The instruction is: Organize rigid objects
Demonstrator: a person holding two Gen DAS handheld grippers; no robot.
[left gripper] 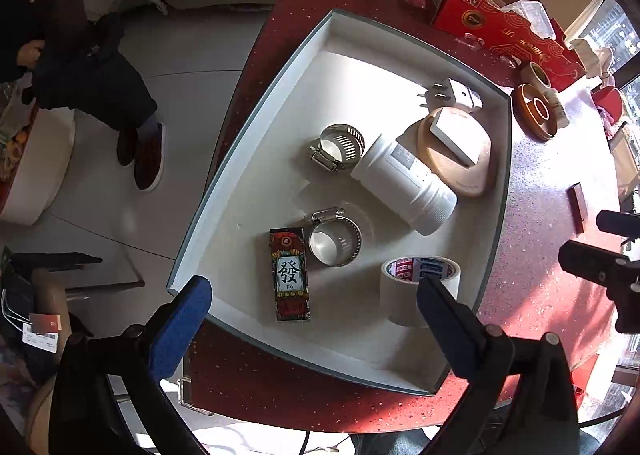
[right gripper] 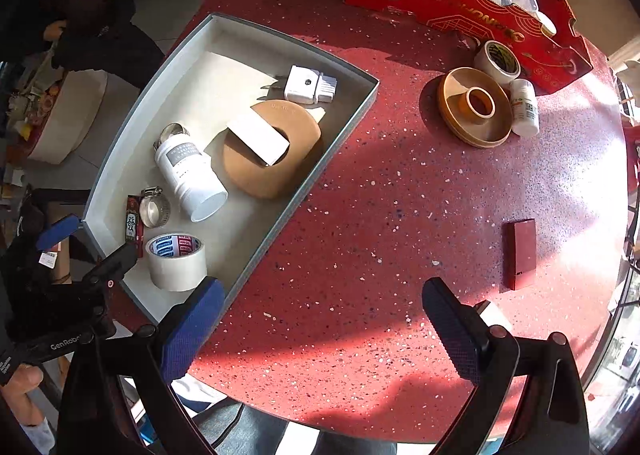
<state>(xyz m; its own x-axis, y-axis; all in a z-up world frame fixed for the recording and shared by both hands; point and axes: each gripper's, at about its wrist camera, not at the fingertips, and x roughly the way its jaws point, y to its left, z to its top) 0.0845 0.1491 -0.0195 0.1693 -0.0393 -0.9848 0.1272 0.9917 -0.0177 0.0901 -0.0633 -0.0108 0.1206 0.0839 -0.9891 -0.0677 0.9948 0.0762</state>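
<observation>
A grey-rimmed white tray (left gripper: 256,111) (right gripper: 340,127) on the red table holds a white bottle (left gripper: 404,185) (right gripper: 188,175), two metal hose clamps (left gripper: 338,147) (left gripper: 334,239), a mahjong-print box (left gripper: 290,275), a white tape roll (left gripper: 416,287) (right gripper: 176,261), a plug (left gripper: 452,95) (right gripper: 308,85) and a tan disc (left gripper: 468,171) (right gripper: 272,175) with a white block on it. My left gripper (left gripper: 312,295) is open and empty above the tray's near end. My right gripper (right gripper: 320,315) is open and empty over bare table, left of a dark red box (right gripper: 520,253).
A red cardboard box (right gripper: 440,3) stands at the back. Near it are a tan ring dish (right gripper: 474,107), a tape roll (right gripper: 496,59) and a small white bottle (right gripper: 524,107). A seated person (left gripper: 96,67) and floor lie left of the table.
</observation>
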